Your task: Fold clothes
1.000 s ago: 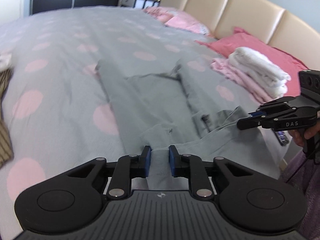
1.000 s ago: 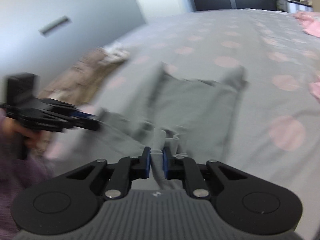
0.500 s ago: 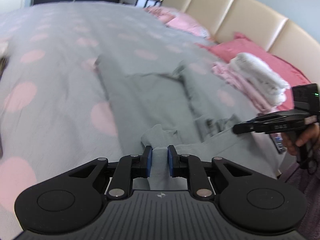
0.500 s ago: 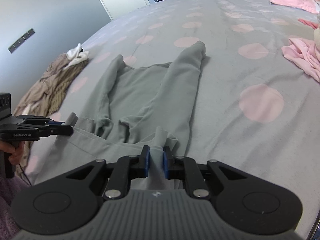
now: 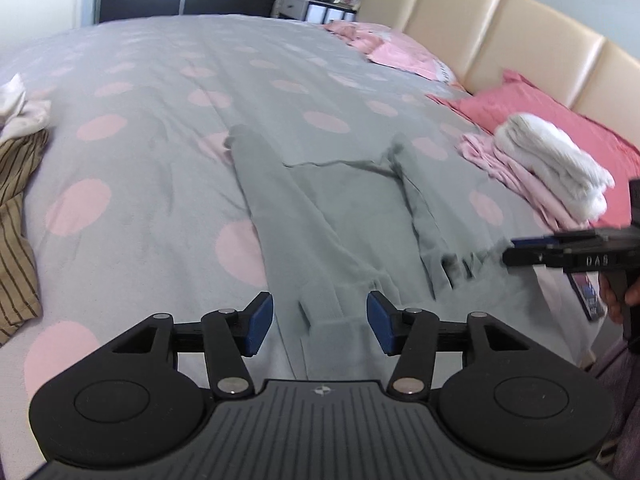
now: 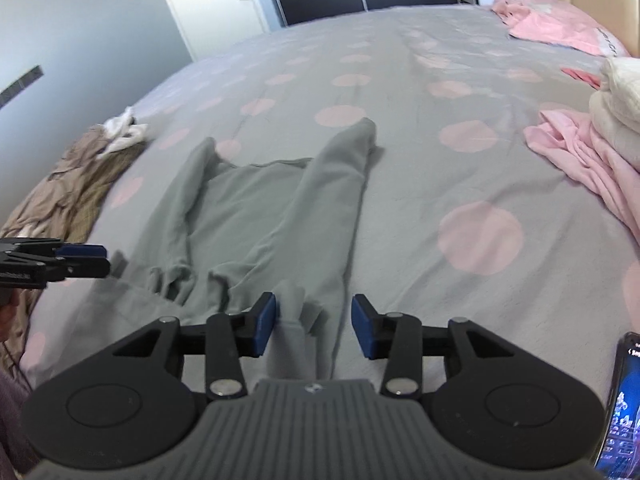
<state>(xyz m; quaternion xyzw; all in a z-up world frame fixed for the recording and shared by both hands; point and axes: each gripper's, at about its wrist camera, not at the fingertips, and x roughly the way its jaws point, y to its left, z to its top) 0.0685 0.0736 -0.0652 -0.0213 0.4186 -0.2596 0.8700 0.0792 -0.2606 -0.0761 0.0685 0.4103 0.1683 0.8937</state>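
A grey long-sleeved top [image 5: 340, 216] [image 6: 264, 220] lies flat on the bed, both sleeves folded in along its sides, cuffs toward me. My left gripper [image 5: 320, 322] is open, its blue pads on either side of the near left cuff without pinching it. My right gripper [image 6: 314, 330] is open too, with the right cuff lying loose between its pads. Each gripper shows side-on in the other's view: the right gripper [image 5: 560, 254] at the right edge, the left gripper [image 6: 60, 262] at the left edge.
The bed has a grey cover with pink dots [image 5: 160, 92]. A pink and white folded pile [image 5: 548, 168] [image 6: 600, 128] sits to the right by pink pillows [image 5: 540, 108]. Brown striped clothes [image 5: 16, 200] [image 6: 68, 184] lie left. A phone [image 6: 620, 404] rests near the right edge.
Both grippers have opened and let go of the sleeve cuffs, which now lie on the bed. Both have drawn back slightly.
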